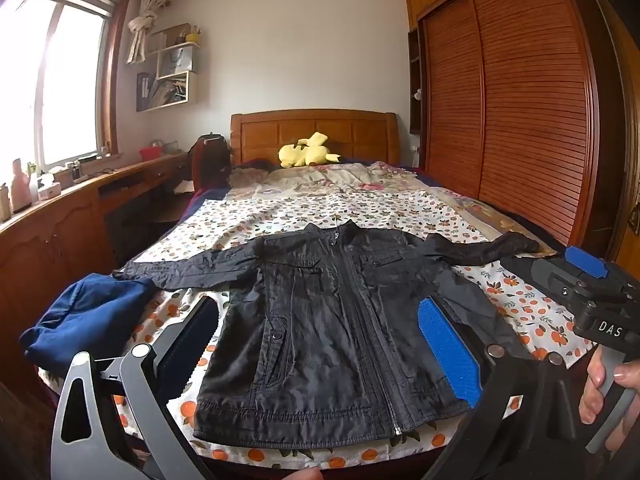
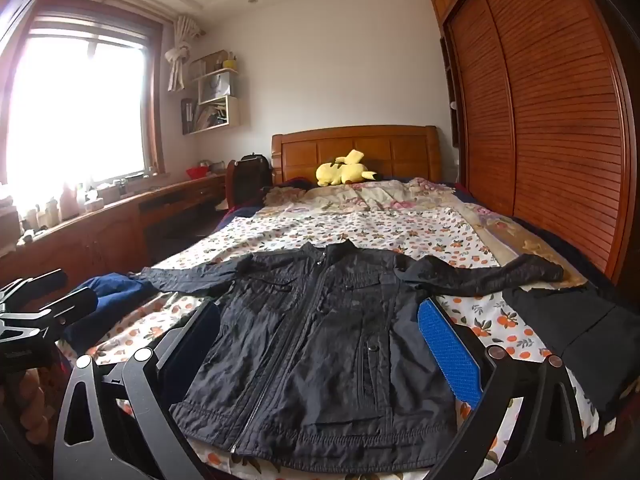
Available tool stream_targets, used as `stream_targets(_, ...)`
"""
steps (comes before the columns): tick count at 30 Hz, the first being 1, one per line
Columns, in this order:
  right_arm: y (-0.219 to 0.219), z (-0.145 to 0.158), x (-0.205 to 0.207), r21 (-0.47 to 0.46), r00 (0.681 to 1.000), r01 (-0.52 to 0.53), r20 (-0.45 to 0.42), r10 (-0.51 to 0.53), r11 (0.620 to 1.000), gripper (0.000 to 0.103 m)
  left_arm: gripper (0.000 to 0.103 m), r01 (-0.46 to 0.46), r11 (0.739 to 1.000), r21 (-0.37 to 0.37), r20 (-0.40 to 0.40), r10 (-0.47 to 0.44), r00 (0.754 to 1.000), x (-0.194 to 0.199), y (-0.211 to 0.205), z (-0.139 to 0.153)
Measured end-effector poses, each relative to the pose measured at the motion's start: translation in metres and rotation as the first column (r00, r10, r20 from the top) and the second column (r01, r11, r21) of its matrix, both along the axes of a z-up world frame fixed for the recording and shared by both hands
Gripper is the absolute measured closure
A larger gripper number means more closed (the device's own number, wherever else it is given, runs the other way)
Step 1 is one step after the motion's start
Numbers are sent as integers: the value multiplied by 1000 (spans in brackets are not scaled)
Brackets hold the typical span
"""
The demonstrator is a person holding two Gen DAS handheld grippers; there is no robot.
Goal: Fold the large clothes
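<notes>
The black jacket (image 1: 336, 320) lies flat and zipped at frame center on the bed (image 1: 360, 208), both sleeves spread; no fold made yet. The left gripper (image 1: 328, 344) and right gripper (image 2: 320, 344) hover wide apart, holding nothing.

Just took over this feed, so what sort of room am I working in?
A home bedroom, most likely: a bed with a wooden headboard, a louvered wardrobe beside it, and a yellow plush toy by the pillows. A black jacket lies spread out for folding.

your black jacket (image 1: 328, 332) lies flat on the orange-print bedsheet (image 1: 516, 300) — front up, zipped shut, collar toward the headboard, both sleeves spread wide.
</notes>
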State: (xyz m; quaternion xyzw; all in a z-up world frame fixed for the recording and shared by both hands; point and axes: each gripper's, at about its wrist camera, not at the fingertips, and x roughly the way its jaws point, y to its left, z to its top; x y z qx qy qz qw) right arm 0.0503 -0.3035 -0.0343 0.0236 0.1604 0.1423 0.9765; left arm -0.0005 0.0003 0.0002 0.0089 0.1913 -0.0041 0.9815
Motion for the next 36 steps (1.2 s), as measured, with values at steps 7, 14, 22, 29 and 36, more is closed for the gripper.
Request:
stream_targets(7,-1,0,-1,2,1000,5,4,-5,1000,7,2,-1,1000,1,-1,1,1000,0,0,0)
stream_targets(14,0,1,-2,1,1000,4,1,-4,1000,7,2,-1,1000,6,5,1,1000,-2,2,12)
stream_targets(22,-1,4,-1,2,1000,2,2,-2,1000,7,2,0,1000,14,19,0,1000,-9,-6,13)
stream_targets(29,-2,8,-4,4,1000,4,7,-4,1000,7,2,-2,1000,16,23,2,1000,-9,-5,15)
stream_targets(36,-5,10,-5,8,1000,6,13,-6,1000,7,2,-2,1000,19,26,2,1000,-9,-6,18)
